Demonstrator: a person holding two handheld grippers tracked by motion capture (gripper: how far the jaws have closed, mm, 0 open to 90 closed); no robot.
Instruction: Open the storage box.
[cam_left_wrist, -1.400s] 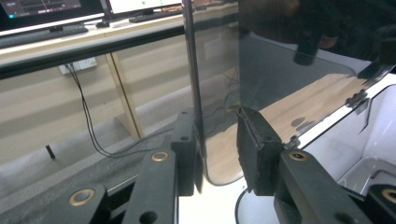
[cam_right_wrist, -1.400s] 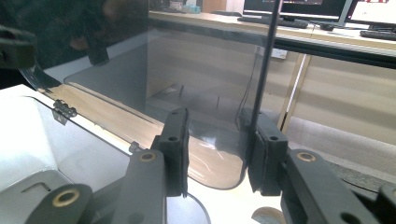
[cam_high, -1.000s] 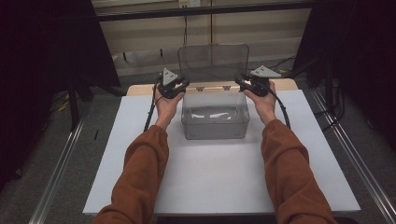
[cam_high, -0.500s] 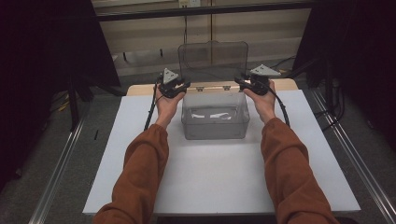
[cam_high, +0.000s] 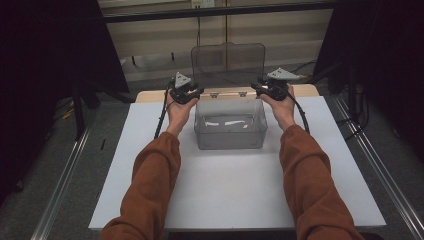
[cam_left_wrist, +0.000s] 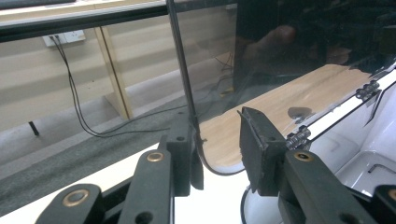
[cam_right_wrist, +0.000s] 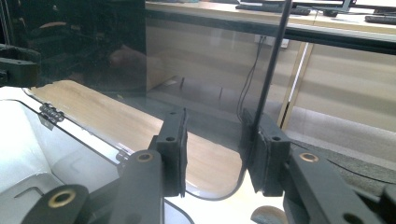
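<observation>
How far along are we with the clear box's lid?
Done: the lid stands upright, the clear box open. In hand: left tool and right tool straddle its side edges, jaws unclamped. Remaining: probably gripping and swinging it, which way unclear.

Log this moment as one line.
lid: open, upright | left tongs: open, straddling lid's left edge | right tongs: open, straddling lid's right edge | box: on table

Dim overall, dark side edges, soft focus, faint reflections.
</observation>
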